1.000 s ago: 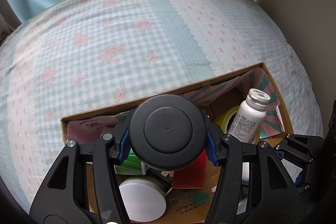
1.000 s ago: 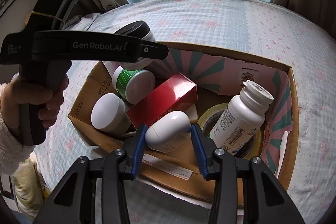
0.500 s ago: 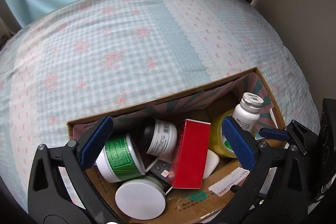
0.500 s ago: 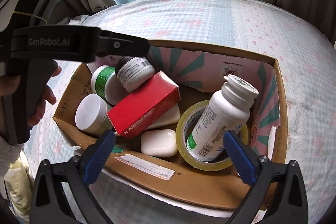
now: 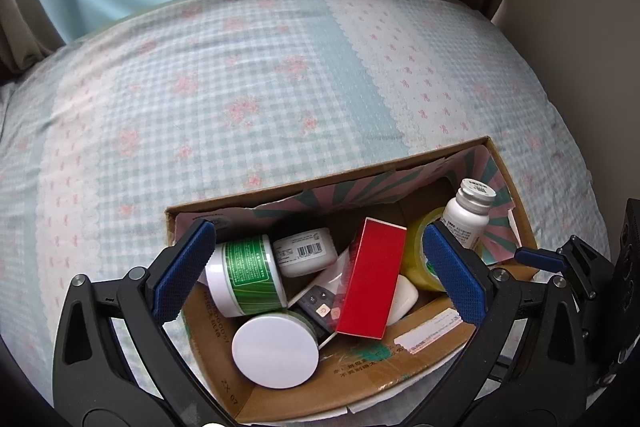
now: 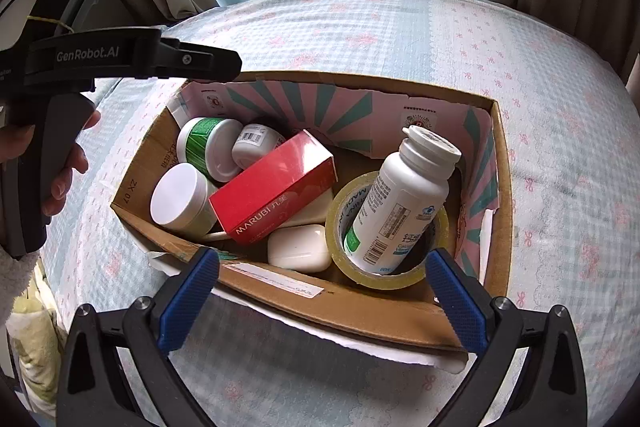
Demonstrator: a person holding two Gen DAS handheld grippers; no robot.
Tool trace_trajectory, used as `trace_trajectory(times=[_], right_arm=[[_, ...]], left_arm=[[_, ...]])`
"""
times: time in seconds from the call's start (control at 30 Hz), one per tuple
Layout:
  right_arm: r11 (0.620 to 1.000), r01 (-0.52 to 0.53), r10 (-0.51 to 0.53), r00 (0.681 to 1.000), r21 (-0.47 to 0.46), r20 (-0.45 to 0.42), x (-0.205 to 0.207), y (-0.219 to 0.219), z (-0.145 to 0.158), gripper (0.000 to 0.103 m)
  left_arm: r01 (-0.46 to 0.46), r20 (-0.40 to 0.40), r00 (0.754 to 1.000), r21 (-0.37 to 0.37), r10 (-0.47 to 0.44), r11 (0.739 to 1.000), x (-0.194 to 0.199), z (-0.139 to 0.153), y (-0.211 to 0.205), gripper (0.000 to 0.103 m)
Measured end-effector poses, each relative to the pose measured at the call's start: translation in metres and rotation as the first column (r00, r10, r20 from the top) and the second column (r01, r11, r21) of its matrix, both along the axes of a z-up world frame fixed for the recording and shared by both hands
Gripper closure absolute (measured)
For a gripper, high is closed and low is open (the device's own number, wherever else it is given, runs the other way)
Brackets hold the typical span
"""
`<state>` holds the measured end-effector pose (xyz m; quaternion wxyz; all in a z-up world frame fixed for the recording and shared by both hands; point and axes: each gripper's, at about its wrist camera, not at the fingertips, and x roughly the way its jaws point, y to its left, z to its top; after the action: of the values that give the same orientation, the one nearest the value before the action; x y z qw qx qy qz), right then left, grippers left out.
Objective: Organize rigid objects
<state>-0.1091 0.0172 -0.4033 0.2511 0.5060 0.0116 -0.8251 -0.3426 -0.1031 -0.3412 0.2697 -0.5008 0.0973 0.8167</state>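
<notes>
Box [image 6: 404,319] on the bed holds the jars, red carton [image 6: 276,187] and bottle [image 6: 404,203]. Both grippers, left [image 5: 316,277] and right [image 6: 320,299], gape empty above it; the bottle, leaning upright inside the tape roll [image 6: 348,267], lies nearer the right.

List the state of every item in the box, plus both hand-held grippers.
left hand-held gripper: open, empty
right hand-held gripper: open, empty
cardboard box: open-topped
pill bottle: capped, leaning in tape roll
red box: closed, tilted
white-lidded jar: lidded
green-label jar: on its side
</notes>
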Motion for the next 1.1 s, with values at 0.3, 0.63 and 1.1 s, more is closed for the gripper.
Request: trace_trajectory(times=[0.3,0.63,1.1], right_arm=[[0.999,-0.051,0.051,0.998,-0.002,-0.028,0.006,0.009,0.045,0.0],[0.998,0.059,-0.057,0.983,0.007,-0.175,0.021,0.072,0.224,0.0],[0.942,0.333,-0.321,0.883,-0.024,-0.341,0.076,0.124,0.338,0.0]], left_arm=[[-0.065,-0.031,0.997,-0.023,0.064,0.998,0.028,0.051,-0.01,0.0],[-0.167,-0.171,0.97,0.056,0.174,0.984,0.1,0.212,-0.012,0.0],[-0.233,-0.355,0.889,0.189,0.288,0.954,0.203,0.317,-0.012,0.0]])
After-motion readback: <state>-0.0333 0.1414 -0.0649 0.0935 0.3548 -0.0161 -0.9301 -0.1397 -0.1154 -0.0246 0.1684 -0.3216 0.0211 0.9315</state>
